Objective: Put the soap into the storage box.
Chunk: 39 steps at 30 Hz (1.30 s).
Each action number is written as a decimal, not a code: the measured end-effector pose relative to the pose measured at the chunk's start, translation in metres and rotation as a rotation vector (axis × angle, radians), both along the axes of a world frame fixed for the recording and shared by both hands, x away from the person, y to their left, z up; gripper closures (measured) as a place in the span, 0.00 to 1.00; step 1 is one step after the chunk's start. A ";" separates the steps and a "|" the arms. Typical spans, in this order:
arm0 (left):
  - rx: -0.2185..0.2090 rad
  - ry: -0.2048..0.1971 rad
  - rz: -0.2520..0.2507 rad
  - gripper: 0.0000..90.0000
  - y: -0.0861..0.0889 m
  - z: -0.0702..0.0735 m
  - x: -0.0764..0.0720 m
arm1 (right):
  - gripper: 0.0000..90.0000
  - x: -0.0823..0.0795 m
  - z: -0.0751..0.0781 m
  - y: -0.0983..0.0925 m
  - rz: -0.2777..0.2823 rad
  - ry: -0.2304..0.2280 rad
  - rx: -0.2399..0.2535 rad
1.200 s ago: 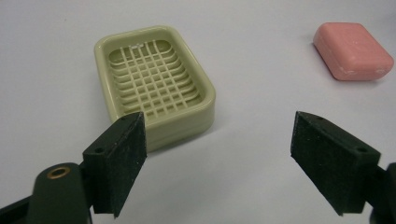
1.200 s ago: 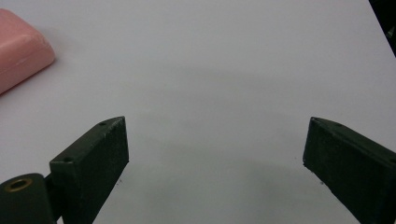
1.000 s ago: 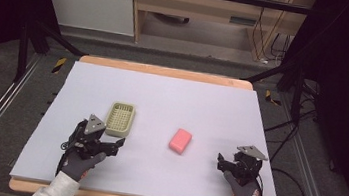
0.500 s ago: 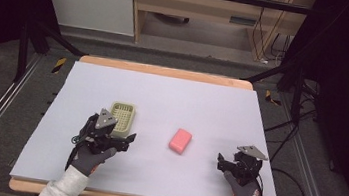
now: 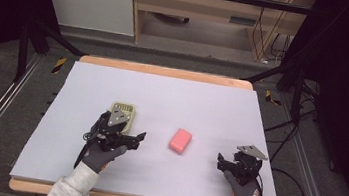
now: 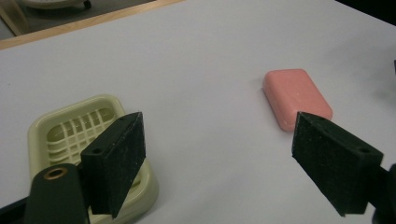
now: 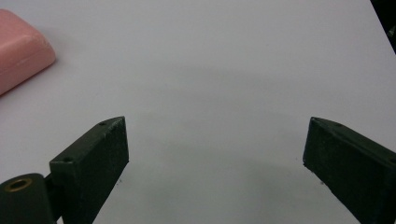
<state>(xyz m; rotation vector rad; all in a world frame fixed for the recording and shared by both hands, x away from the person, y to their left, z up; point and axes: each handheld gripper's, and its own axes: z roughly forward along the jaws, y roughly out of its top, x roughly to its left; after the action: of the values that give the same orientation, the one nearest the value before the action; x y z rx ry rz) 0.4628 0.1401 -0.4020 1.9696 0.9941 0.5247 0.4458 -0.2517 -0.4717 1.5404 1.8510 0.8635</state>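
Left gripper (image 5: 133, 141): jaws wide apart, nothing between them, held low over the counter (image 5: 212, 102). Soap dish (image 6: 56, 135) (pale green, slatted, vacant): directly beneath and beside its left jaw. Pink soap bar (image 6: 296, 98): ahead of its right jaw, lying flat, apart from both the dish and the gripper.

Right gripper (image 5: 225, 163): jaws likewise spread, idle, soap off to its forward left.

Likely step: picking up the soap. Advice: straddle the bar's narrower width squarely and close on its flat sides; soap may slip.
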 end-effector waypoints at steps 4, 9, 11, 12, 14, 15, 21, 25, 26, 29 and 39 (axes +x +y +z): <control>0.010 0.004 -0.016 0.19 -0.009 0.001 0.002 | 0.08 0.000 0.000 0.000 0.001 0.000 0.000; 0.015 0.014 -0.035 0.19 -0.019 -0.001 0.006 | 0.08 0.001 0.000 0.000 0.003 0.003 -0.003; 0.019 0.019 -0.040 0.19 -0.022 -0.002 0.007 | 0.08 0.001 0.000 0.000 0.002 0.005 -0.001; 0.008 0.020 -0.039 0.19 -0.025 -0.002 0.008 | 0.08 0.001 0.000 0.001 0.003 0.006 -0.001; 0.010 0.021 -0.045 0.19 -0.029 -0.002 0.009 | 0.08 0.001 0.000 0.001 0.002 0.007 0.000; 0.013 0.023 -0.046 0.19 -0.031 -0.002 0.010 | 0.08 0.001 0.000 0.001 0.002 0.007 0.000; 0.011 0.030 -0.057 0.19 -0.043 -0.004 0.013 | 0.08 0.001 0.000 0.001 0.003 0.008 0.000; 0.021 0.040 -0.067 0.19 -0.051 -0.006 0.016 | 0.08 0.001 0.000 0.001 0.003 0.008 -0.001; 0.023 0.039 -0.067 0.19 -0.053 -0.006 0.016 | 0.08 0.001 0.000 0.001 0.003 0.008 0.000; 0.028 0.042 -0.075 0.19 -0.058 -0.007 0.018 | 0.08 0.002 0.000 0.001 0.002 0.008 -0.001; 0.047 0.062 -0.089 0.19 -0.078 -0.010 0.026 | 0.08 0.002 0.000 0.001 0.004 0.007 0.008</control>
<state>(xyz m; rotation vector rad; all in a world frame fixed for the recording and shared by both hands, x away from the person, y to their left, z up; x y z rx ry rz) 0.4889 0.0624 -0.4125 2.0724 0.9349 0.4441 0.4481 -0.2511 -0.4720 1.5474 1.8578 0.8694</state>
